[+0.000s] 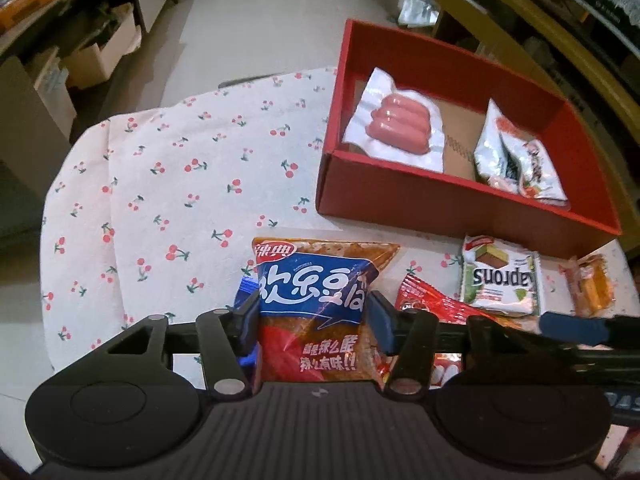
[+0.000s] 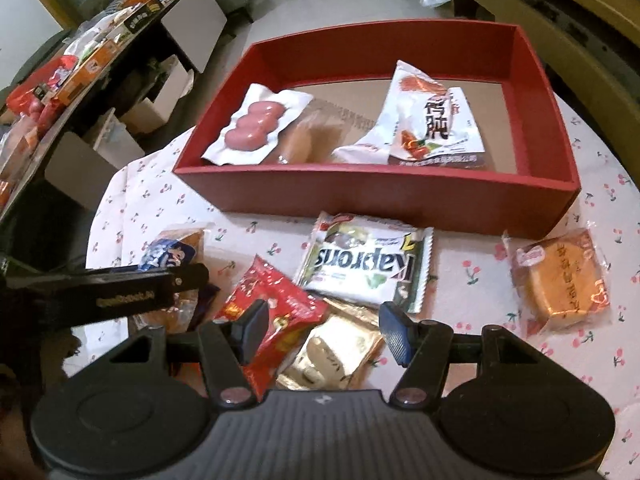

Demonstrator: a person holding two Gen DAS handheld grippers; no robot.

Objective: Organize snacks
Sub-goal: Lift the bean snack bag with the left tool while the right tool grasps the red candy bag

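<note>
My left gripper point(image 1: 312, 320) is shut on a brown and blue spicy tofu snack bag point(image 1: 320, 300), held just above the table near its front edge. A red box point(image 1: 440, 200) stands ahead to the right and holds a sausage pack point(image 1: 396, 124) and white snack packets point(image 1: 516, 160). My right gripper point(image 2: 320, 328) is open over a red packet point(image 2: 272, 312) and a gold packet point(image 2: 340, 352). The red box point(image 2: 360, 192) lies beyond it, with the sausage pack point(image 2: 252, 124) and a white packet point(image 2: 432, 120) inside. The left gripper shows at the left in the right wrist view.
A green and white wafer pack point(image 2: 368, 264) lies in front of the box. A wrapped cake point(image 2: 560, 280) lies at the right. The cherry-print tablecloth point(image 1: 180, 168) covers the round table. Shelves and cardboard boxes point(image 1: 100, 52) stand at the left.
</note>
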